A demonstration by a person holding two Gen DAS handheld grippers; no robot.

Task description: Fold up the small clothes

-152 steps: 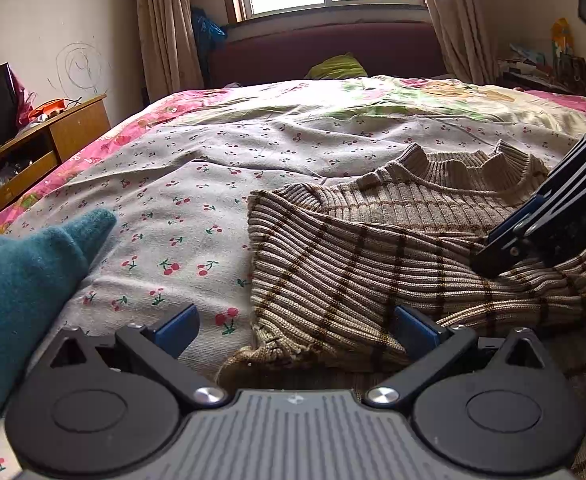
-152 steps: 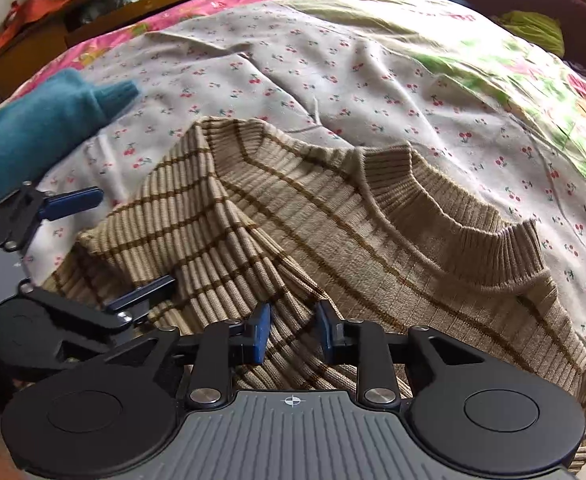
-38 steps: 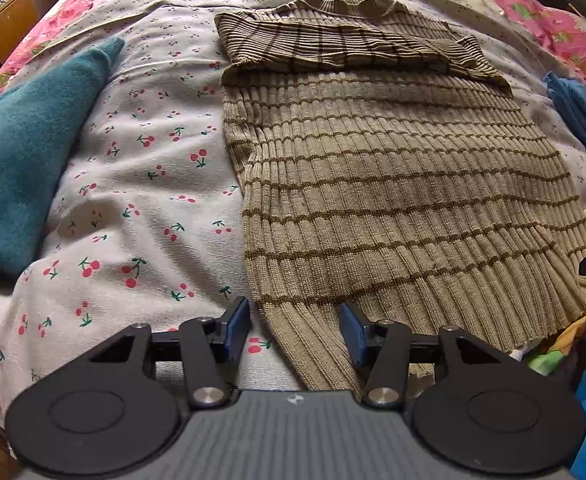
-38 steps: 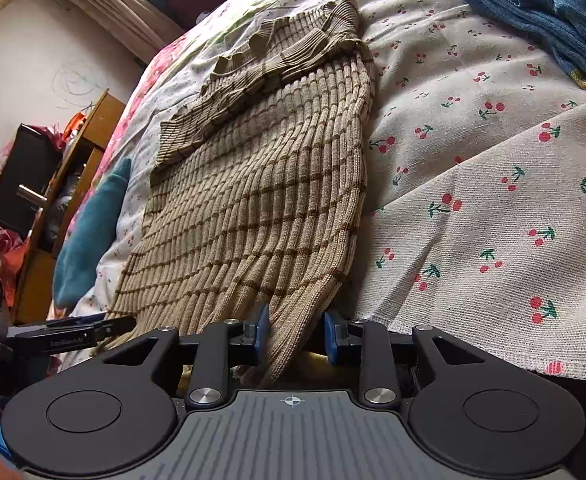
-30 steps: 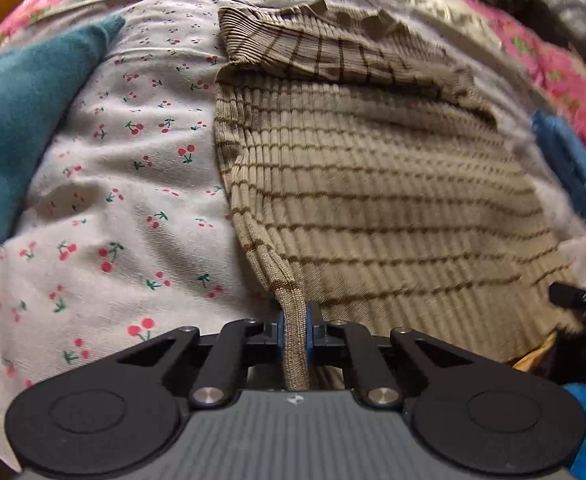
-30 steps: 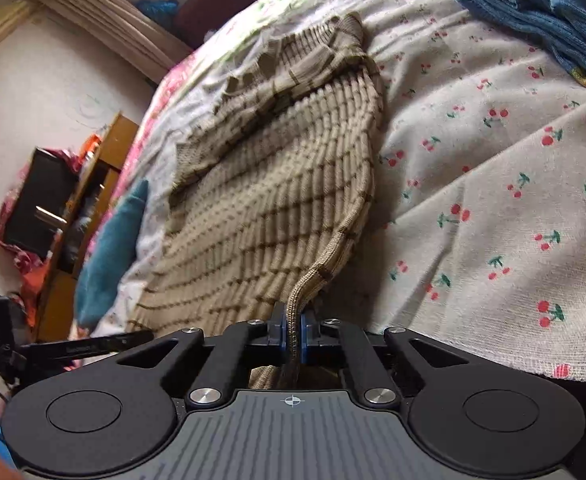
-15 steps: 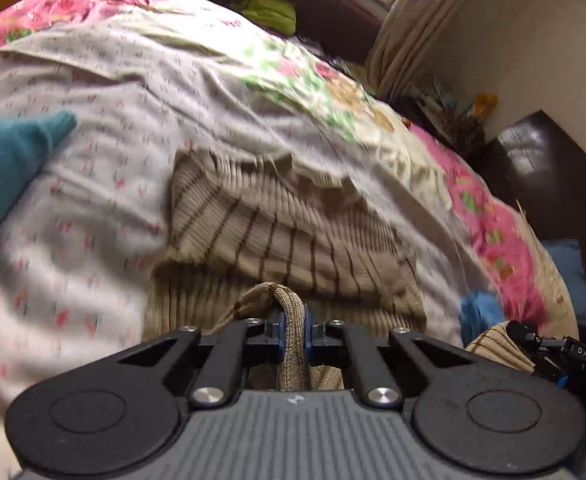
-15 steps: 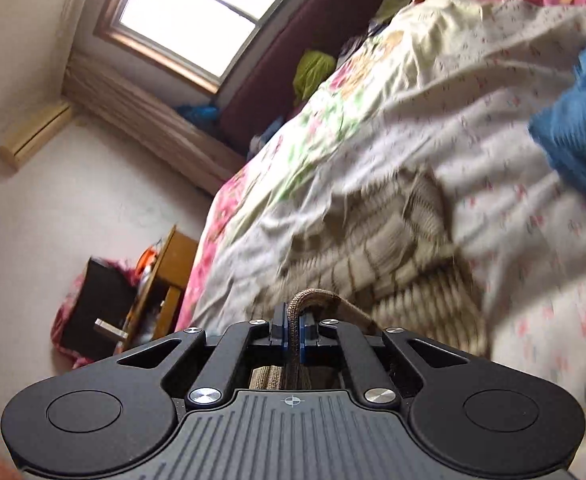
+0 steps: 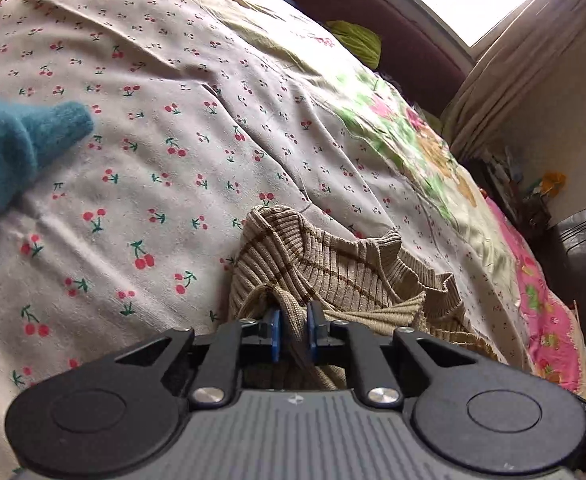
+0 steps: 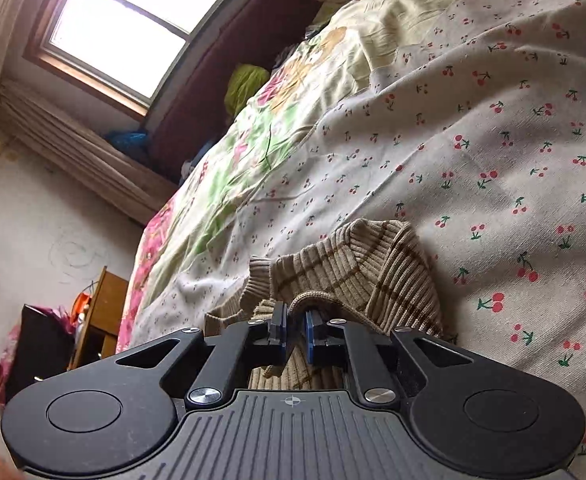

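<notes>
Both the left gripper (image 9: 292, 334) and right gripper (image 10: 296, 334) are opening around the striped sweater's (image 9: 333, 264) hem (pads barely clearing it), risking uneven release beside the collar (image 9: 421, 268), skewing the fold.

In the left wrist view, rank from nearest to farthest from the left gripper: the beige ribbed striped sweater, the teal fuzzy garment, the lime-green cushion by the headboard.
1. Beige ribbed striped sweater: a fold lies between the opening jaws of the left gripper.
2. Teal fuzzy garment: far left on the bed.
3. Lime-green cushion: top, against the headboard.

The sweater (image 9: 333, 272) is ribbed tan knit; the bedsheet (image 9: 153, 184) beside it is matt printed cotton; the blue garment (image 9: 9, 148) looks fuzzy.
</notes>
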